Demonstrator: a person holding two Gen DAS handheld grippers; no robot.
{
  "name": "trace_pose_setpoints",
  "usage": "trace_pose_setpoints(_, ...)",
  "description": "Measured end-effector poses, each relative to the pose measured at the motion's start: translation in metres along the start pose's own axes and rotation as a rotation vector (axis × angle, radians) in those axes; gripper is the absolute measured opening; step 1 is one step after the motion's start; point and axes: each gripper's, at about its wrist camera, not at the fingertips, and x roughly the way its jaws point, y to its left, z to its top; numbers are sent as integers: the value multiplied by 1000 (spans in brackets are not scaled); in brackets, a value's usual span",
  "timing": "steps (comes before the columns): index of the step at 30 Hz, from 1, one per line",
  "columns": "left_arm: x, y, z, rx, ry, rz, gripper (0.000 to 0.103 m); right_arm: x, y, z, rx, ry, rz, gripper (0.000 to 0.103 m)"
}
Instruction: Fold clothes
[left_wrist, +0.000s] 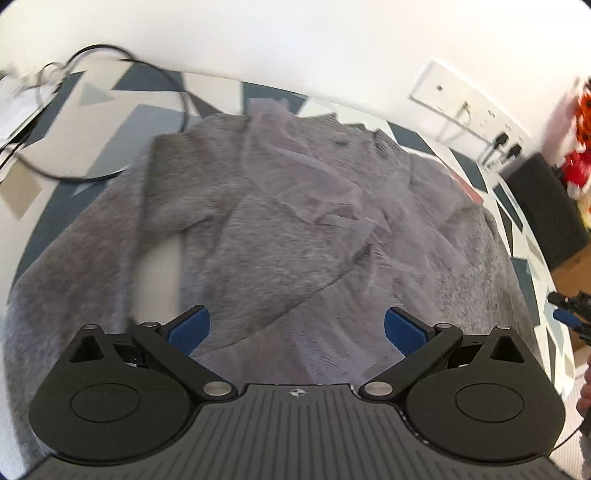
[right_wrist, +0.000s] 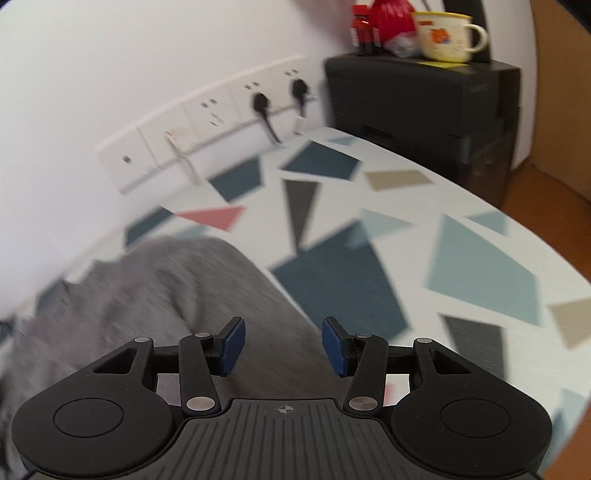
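A grey knit sweater (left_wrist: 280, 221) lies spread on a table with a geometric-patterned cloth (left_wrist: 147, 122), one sleeve folded across its body. My left gripper (left_wrist: 297, 328) is wide open and empty, above the sweater's near part. The right wrist view shows the sweater's edge (right_wrist: 147, 295) at the lower left. My right gripper (right_wrist: 283, 350) is open and empty, over that edge where it meets the patterned cloth (right_wrist: 369, 258). The other gripper's tip shows at the right edge of the left wrist view (left_wrist: 570, 314).
A black cable (left_wrist: 122, 74) loops on the table at the far left. A wall socket strip with plugs (right_wrist: 221, 114) runs behind the table. A black box (right_wrist: 424, 107) at the far right carries a mug (right_wrist: 447, 35) and red items (right_wrist: 380, 22).
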Motion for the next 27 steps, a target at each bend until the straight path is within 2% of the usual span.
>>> trace_pose_setpoints(8,21,-19,1,64,69,1,103,-20,-45,-36,-2,44,-155,45)
trace_pose_setpoints(14,27,-18,-1,71,89,20,103,-9,-43,-41,-9,35,-178,45)
trace_pose_setpoints(15,27,-18,-1,73,87,28,103,-7,-42,-41,-10,33,-182,43)
trace_pose_setpoints(17,26,-18,-2,86,79,56,103,-3,-42,-43,-13,30,-190,25)
trace_pose_setpoints(18,25,-20,-3,99,71,74,103,-1,-41,-44,-14,29,-194,23)
trace_pose_setpoints(20,23,-21,-5,121,53,104,103,4,-40,-44,-16,25,-200,11)
trace_pose_setpoints(23,22,-16,-6,106,54,115,103,17,-38,-30,-17,10,-197,6)
trace_pose_setpoints(27,27,-15,-4,99,63,142,103,36,-36,-13,-18,-10,-193,6)
